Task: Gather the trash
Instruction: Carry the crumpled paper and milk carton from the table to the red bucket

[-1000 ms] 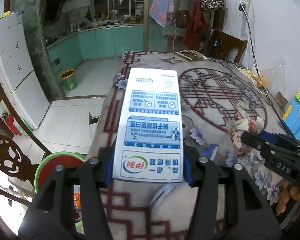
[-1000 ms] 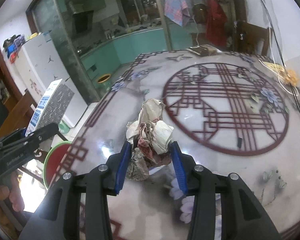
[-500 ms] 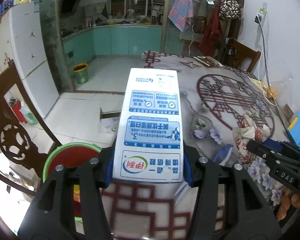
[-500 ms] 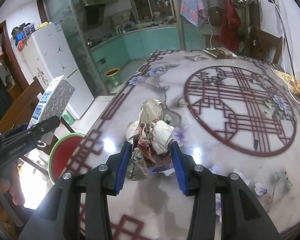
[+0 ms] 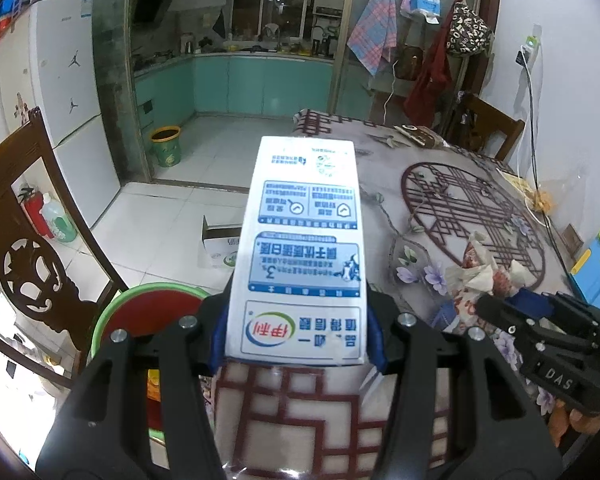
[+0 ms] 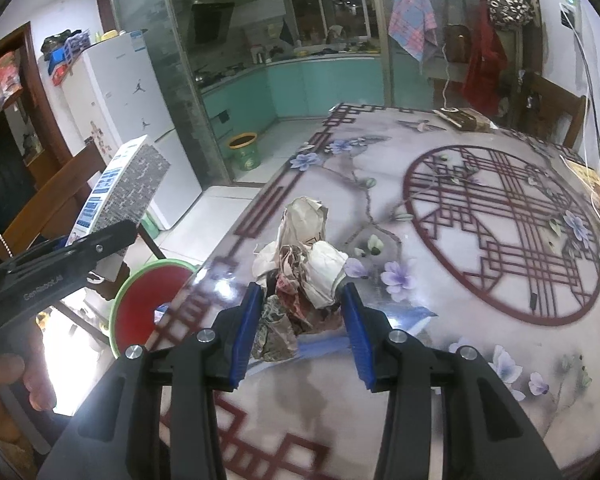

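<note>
Here, left hand-held gripper (image 5: 298, 332) clamping milk carton (image 5: 304, 240), right hand-held gripper (image 6: 302, 328) pinching crumpled paper (image 6: 304, 264)

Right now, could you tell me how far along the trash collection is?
Both pieces are picked up: the left tongs grip the milk carton, and the right tongs grip the crumpled paper wad. Neither is binned yet. The red bin with the green rim sits beside the table, so dropping them in remains.

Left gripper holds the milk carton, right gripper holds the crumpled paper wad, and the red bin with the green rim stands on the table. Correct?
Not quite. The red bin stands on the floor beside the table, below its edge, as the right wrist view shows. The left gripper does hold the milk carton, and the right gripper the crumpled paper wad.
</note>
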`<state>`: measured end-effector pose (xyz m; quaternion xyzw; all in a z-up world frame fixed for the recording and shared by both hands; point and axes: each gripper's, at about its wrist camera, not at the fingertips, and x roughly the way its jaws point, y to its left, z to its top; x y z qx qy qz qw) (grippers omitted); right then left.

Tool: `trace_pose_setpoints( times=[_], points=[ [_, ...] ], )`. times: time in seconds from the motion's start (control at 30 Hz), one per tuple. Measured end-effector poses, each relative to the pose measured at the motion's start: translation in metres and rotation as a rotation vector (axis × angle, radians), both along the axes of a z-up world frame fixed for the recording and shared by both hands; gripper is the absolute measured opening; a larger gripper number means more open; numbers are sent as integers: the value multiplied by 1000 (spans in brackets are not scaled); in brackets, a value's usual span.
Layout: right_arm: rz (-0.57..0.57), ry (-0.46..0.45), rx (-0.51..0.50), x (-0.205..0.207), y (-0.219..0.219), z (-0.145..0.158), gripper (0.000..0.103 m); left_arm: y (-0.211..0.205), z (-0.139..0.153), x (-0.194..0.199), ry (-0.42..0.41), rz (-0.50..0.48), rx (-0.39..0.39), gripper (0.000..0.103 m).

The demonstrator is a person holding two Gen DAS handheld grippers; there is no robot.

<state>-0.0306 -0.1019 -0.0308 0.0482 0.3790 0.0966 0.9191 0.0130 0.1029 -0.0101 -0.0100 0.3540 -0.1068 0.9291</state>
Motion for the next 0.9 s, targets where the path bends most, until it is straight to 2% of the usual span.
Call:
trace_pose_setpoints(
  times=[0.13, 0.9],
  points=[
    [25, -1, -8, 2, 13, -1, 41, 4, 0, -1, -7, 9, 21, 51],
    [154, 33, 18, 22, 69, -19, 41, 59, -12, 10, 42, 136, 10, 51]
  ],
)
